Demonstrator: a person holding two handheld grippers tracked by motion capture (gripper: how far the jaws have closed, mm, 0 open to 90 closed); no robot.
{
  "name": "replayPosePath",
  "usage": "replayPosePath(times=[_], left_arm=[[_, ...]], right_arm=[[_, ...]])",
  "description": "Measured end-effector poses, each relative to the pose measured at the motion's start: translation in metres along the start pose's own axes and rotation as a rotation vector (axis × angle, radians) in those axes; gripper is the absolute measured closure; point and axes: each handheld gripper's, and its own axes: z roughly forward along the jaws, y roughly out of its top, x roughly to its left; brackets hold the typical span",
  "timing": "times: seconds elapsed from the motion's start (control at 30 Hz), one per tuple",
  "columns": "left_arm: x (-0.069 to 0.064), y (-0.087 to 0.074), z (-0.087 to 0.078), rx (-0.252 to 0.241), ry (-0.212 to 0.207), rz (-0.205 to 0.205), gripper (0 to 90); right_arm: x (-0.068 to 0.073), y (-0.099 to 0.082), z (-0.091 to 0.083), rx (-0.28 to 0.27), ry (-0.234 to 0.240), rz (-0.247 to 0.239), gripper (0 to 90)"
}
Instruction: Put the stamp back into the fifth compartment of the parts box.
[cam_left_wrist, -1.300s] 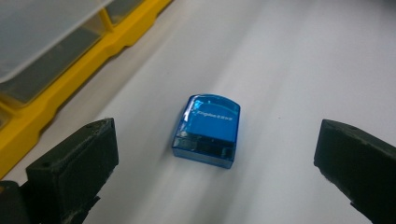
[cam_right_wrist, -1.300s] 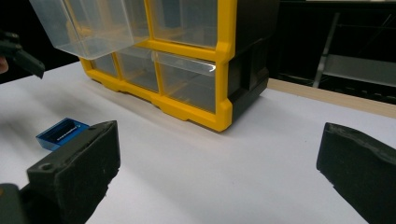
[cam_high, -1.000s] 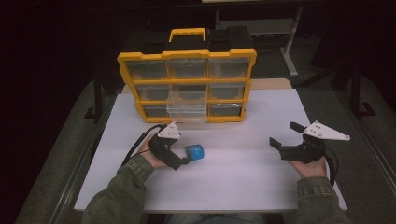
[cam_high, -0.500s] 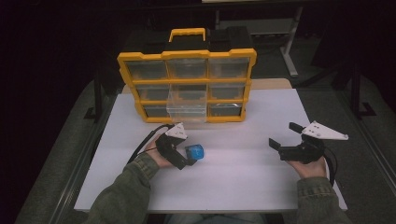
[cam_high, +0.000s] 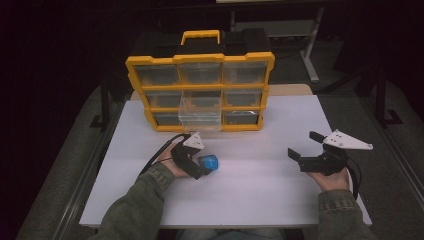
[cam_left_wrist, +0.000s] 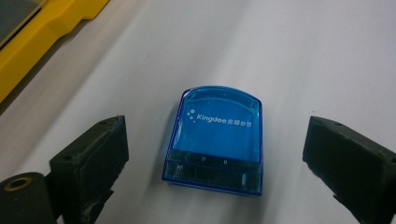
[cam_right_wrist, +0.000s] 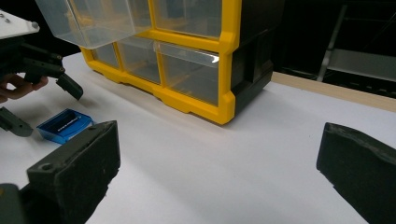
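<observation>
High view: left gripper (cam_high: 204, 167) sat at the blue Kingdee stamp (cam_high: 209, 162), near the yellow drawer organizer (cam_high: 200, 92); right gripper (cam_high: 306, 147) was spread, holding nothing.
Left gripper view: jaws spread wide, stamp flat between them, untouched.
Right gripper view: jaws apart, stamp far left, organizer ahead.

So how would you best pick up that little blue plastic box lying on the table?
Probably by its two long flat sides, coming down from above. The blue box lies flat on the white table, and the left hand-held gripper has a jaw open on either side, so closing should pinch those parallel walls squarely.
</observation>
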Motion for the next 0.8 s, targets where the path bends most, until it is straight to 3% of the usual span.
replayPosePath(times=[0.43, 0.8], left_arm=[[0.002, 0.002, 0.007, -0.001, -0.041, 0.016, 16.7], [0.005, -0.002, 0.012, -0.002, -0.062, 0.002, 34.8]], right_arm=[[0.0, 0.0, 0.0, 0.001, 0.0, 0.001, 0.0], [0.001, -0.001, 0.001, 0.01, 0.009, 0.003, 0.0]])
